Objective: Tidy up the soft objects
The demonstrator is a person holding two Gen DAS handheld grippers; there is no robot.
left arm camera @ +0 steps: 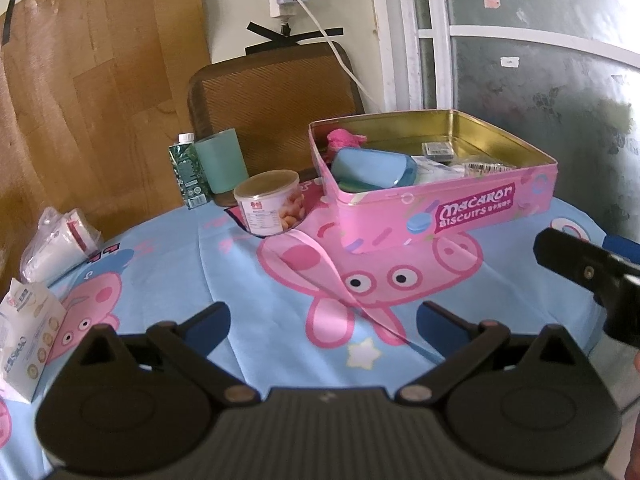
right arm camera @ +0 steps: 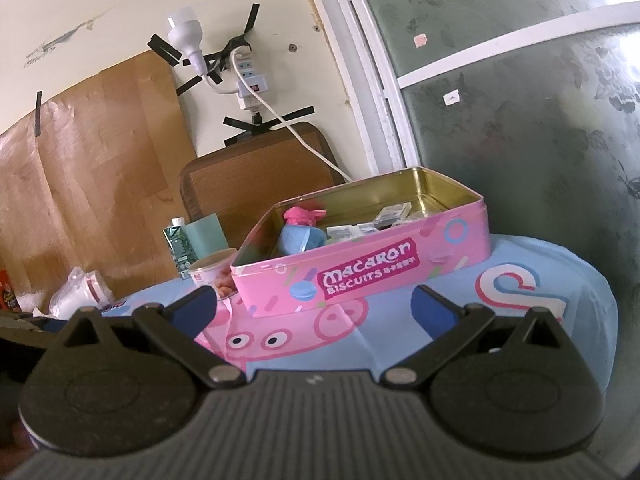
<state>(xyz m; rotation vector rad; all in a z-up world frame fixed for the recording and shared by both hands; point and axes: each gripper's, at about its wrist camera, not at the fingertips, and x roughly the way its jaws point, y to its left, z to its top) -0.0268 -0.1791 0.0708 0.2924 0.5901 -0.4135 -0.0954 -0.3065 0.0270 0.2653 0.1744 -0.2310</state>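
Both grippers hang above the near part of a round table covered by a light-blue cartoon-pig tablecloth (left arm camera: 192, 264), and neither holds anything. The left gripper (left arm camera: 322, 320) has its blue-tipped fingers (left arm camera: 208, 326) spread wide apart with only cloth between them. The right gripper (right arm camera: 314, 312) is likewise spread wide and empty, its fingers (right arm camera: 434, 312) framing the front of the tin; in the left wrist view its black body pokes in from the right edge. On the far right of the table sits an open pink biscuit tin (left arm camera: 448, 216) with a gold interior. The soft things lie inside it at its left end: a light-blue pouch (left arm camera: 368, 168) resting against the front wall, and a bright pink fluffy item (left arm camera: 344, 138) behind it in the far left corner. To their right in the tin are small packets (left arm camera: 438, 152), too jumbled to tell apart. Just left of the tin stands a small round snack can (left arm camera: 270, 202), and farther back a pale green cup (left arm camera: 220, 164) beside a green carton (left arm camera: 188, 172). At the left edge lie a stack of bagged white cups (left arm camera: 56, 246) and a white snack packet (left arm camera: 28, 334). A brown chair back (left arm camera: 272, 92) rises behind the table.
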